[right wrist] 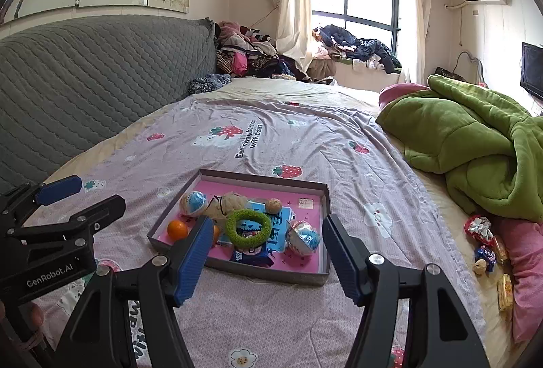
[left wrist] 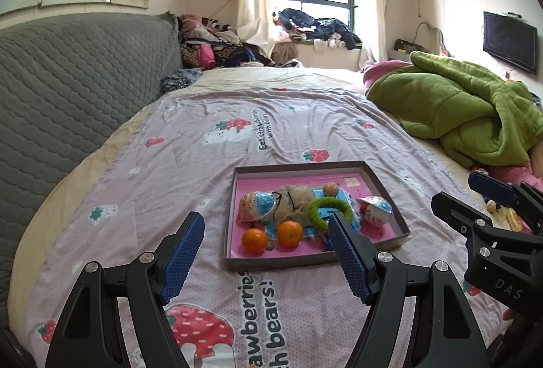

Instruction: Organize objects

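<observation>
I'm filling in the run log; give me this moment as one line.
stage: sorting | left gripper: open, empty | right gripper: open, empty | box: holds oranges, ring | loose snacks: on bed

Tray [left wrist: 387,188]: grey walls, pink floor. Two oranges [left wrist: 254,239], orange. Ring [left wrist: 331,208]: fuzzy green. Bedsheet [left wrist: 210,171]: lilac, strawberry-and-bear print. Blanket [left wrist: 454,110]: green. Headboard [left wrist: 68,90]: grey quilted.
</observation>
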The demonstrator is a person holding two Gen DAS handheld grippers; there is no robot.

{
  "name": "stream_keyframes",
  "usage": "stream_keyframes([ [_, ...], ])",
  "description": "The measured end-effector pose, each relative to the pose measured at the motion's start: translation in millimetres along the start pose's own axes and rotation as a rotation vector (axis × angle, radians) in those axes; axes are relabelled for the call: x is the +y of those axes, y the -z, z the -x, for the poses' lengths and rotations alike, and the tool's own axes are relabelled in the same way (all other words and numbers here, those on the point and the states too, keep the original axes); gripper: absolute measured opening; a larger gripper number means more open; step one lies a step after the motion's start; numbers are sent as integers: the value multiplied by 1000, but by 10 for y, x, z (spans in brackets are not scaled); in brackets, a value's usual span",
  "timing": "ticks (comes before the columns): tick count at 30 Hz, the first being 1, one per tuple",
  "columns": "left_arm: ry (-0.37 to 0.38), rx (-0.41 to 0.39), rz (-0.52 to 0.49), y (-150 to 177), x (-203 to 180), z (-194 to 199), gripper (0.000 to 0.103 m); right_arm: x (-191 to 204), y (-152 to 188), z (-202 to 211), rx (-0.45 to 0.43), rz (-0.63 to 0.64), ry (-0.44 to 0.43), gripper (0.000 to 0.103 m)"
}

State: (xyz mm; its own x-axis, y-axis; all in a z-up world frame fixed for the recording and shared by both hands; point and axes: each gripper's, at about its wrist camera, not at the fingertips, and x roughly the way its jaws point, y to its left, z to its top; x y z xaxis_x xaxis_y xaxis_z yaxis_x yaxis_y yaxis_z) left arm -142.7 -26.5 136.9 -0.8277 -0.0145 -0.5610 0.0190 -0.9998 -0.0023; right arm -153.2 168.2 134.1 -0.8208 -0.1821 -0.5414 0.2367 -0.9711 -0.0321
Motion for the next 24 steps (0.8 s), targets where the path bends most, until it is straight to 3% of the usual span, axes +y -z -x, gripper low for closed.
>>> stream_keyframes([
  [24,5,74,-7,251,-91,-104,77,-41,287,-74,44,-13,-1,66],
])
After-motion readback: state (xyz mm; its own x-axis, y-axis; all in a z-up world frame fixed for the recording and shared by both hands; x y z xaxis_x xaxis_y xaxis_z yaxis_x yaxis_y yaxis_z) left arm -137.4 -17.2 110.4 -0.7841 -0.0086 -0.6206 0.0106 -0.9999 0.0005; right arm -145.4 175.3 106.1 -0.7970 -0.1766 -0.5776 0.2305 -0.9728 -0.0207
